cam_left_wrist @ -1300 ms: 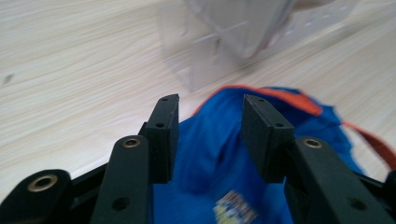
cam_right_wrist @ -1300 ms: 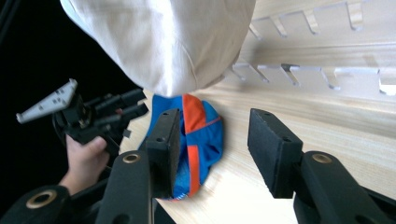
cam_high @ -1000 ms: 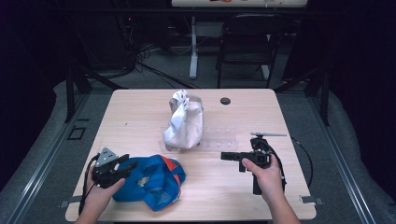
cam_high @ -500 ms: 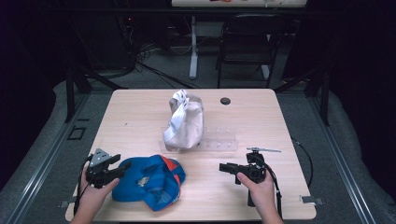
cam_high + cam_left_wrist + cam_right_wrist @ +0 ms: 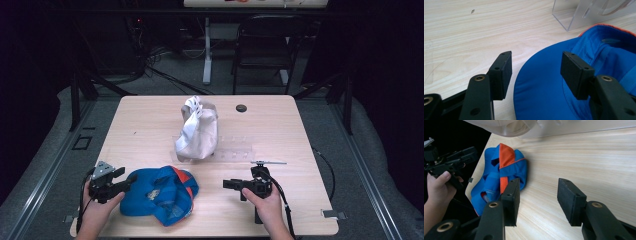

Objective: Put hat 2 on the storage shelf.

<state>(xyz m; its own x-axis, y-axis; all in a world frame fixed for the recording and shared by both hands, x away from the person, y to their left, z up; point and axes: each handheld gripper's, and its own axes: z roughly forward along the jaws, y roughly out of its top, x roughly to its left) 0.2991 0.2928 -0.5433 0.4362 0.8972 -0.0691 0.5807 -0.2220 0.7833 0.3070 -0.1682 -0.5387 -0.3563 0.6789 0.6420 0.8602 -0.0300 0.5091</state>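
Note:
A blue cap with an orange panel lies crumpled on the near left of the wooden table. My left gripper sits at the cap's left edge. Its jaws have just been opening, and in the left gripper view they stand open with the blue brim lying between them, untouched by the pads. My right gripper is held low over the table to the right of the cap, pointing at it, open and empty. From there the blue cap lies beyond its jaws.
A white cap rests on a clear plastic stand mid-table; the stand's corner is just beyond the blue cap. A small black disc lies at the far side. The person's left hand holds the other gripper.
The left gripper's jaws have opened wider and it has eased slightly left off the cap. The right hand has come down and toward the near edge of the table.

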